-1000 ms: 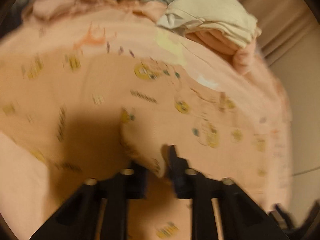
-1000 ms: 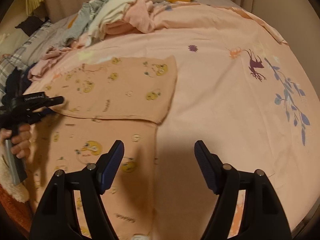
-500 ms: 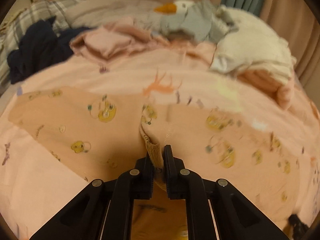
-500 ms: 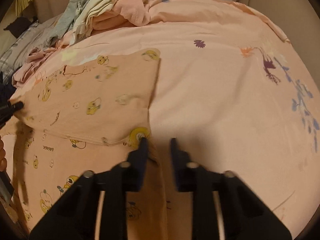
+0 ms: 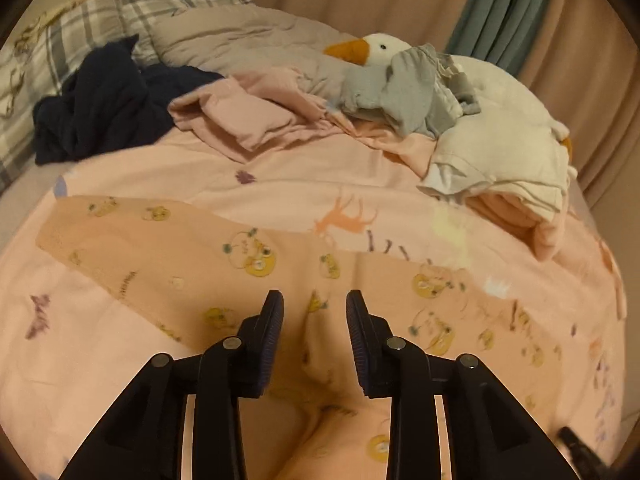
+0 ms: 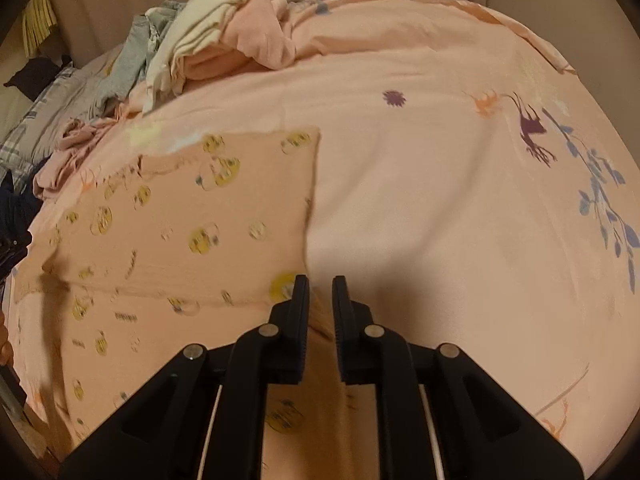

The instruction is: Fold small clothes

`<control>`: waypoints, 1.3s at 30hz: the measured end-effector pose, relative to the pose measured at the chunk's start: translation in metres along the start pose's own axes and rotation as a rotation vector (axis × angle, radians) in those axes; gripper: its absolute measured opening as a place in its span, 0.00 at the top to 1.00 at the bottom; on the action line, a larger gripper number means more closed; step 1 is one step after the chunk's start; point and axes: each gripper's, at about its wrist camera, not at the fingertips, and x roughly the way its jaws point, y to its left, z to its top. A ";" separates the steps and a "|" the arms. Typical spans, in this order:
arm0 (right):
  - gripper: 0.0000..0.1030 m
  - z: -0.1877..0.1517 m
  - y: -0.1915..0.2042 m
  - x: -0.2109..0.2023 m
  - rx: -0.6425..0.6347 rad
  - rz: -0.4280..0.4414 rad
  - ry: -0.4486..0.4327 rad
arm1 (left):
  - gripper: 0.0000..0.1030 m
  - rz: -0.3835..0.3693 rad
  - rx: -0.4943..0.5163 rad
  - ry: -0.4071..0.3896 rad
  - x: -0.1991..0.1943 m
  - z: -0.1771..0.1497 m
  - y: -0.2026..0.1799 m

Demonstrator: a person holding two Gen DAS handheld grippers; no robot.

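A peach garment printed with yellow cartoon chicks (image 5: 192,264) lies spread and partly folded on the pink bed cover; it also shows in the right wrist view (image 6: 192,216). My left gripper (image 5: 315,306) is open just above the garment's middle, with nothing between its fingers. My right gripper (image 6: 321,292) is nearly closed on the garment's right edge, a fold of peach cloth pinched between the fingers.
A heap of clothes lies at the far side: a dark navy piece (image 5: 104,100), pink pieces (image 5: 248,116), a grey one (image 5: 408,96) and cream ones (image 5: 500,152) over a white goose plush (image 5: 376,46). The bed cover (image 6: 460,200) is bare to the right.
My left gripper has let go of the garment's ribbed edge and opened. My right gripper has closed further onto the garment's right edge.
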 end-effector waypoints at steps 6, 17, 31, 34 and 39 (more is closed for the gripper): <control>0.94 -0.007 0.014 0.039 -0.009 -0.023 0.090 | 0.73 0.099 0.211 0.212 0.070 -0.032 -0.033; 0.92 -0.042 0.015 0.015 -0.089 -0.097 0.075 | 0.73 0.103 0.170 0.060 0.017 -0.048 0.032; 0.54 -0.096 0.017 -0.070 -0.077 -0.137 -0.006 | 0.29 -0.203 -0.731 0.031 0.011 -0.009 0.294; 0.54 -0.098 0.018 -0.070 -0.077 -0.167 0.003 | 0.29 -0.261 -0.764 -0.017 0.020 -0.009 0.305; 0.54 -0.107 0.025 -0.067 -0.086 -0.213 0.023 | 0.49 -0.222 -0.673 0.006 0.042 0.020 0.296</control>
